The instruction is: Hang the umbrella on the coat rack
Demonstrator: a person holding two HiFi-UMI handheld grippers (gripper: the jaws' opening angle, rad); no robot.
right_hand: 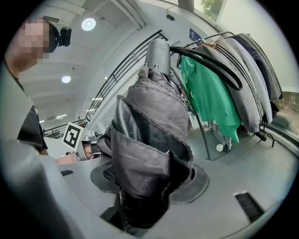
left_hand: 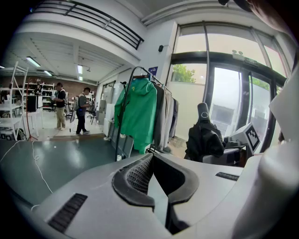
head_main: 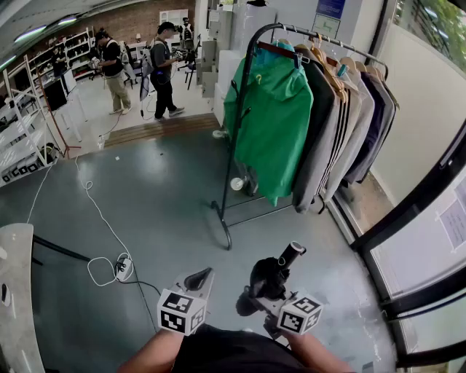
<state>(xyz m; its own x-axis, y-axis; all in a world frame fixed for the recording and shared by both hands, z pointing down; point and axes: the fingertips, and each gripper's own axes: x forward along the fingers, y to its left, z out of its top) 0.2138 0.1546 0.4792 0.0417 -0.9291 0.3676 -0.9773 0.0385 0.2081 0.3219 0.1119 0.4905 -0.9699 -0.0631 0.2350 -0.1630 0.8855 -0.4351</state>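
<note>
the right gripper (right_hand: 156,182) is clenched around the folded dark grey umbrella (right_hand: 154,126), which sits low in the centre of the head view, well apart from the black coat rack (head_main: 240,124) at upper middle, where a green jacket (head_main: 273,116) hangs. the left gripper (left_hand: 153,161), just to its left, has its jaws drawn together on nothing. the gripper cubes carry black-and-white square markers (head_main: 178,312) without words, and a blue sign (head_main: 331,7) at the top edge is too small to read.

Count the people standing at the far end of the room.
2. The person in tan trousers stands left, near the shelves; the person in dark trousers stands just right of them. Others farther back may be hidden.
</note>
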